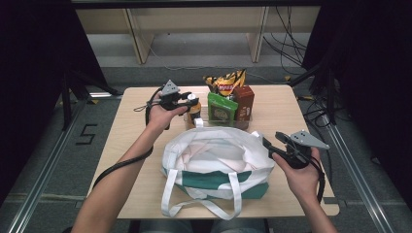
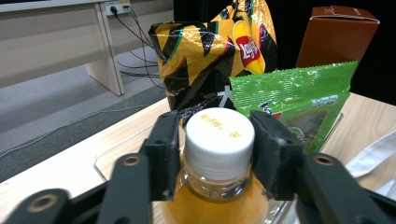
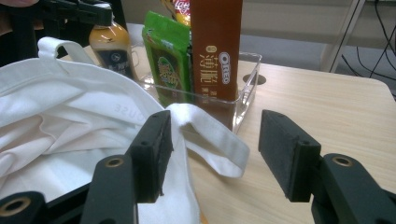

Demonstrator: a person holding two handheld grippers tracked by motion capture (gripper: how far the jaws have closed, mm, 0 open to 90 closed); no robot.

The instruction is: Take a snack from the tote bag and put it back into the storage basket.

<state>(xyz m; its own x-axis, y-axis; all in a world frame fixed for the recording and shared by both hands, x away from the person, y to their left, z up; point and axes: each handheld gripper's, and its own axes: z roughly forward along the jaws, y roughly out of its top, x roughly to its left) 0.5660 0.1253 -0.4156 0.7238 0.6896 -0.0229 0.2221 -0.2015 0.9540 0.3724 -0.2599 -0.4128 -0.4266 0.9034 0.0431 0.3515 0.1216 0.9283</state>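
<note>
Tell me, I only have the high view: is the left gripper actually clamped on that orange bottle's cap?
Observer: In the left gripper view, the white cap sits between the pads of the left gripper. There is a thin gap on one side, so it looks unclamped.
Operator: What does the brown box say?
Observer: The right gripper view shows OREO printed on the brown box.
Operator: Is the right gripper holding the bag?
Observer: No. The right gripper stands open, and the white bag handle lies just beyond its pads, unpinched.
</note>
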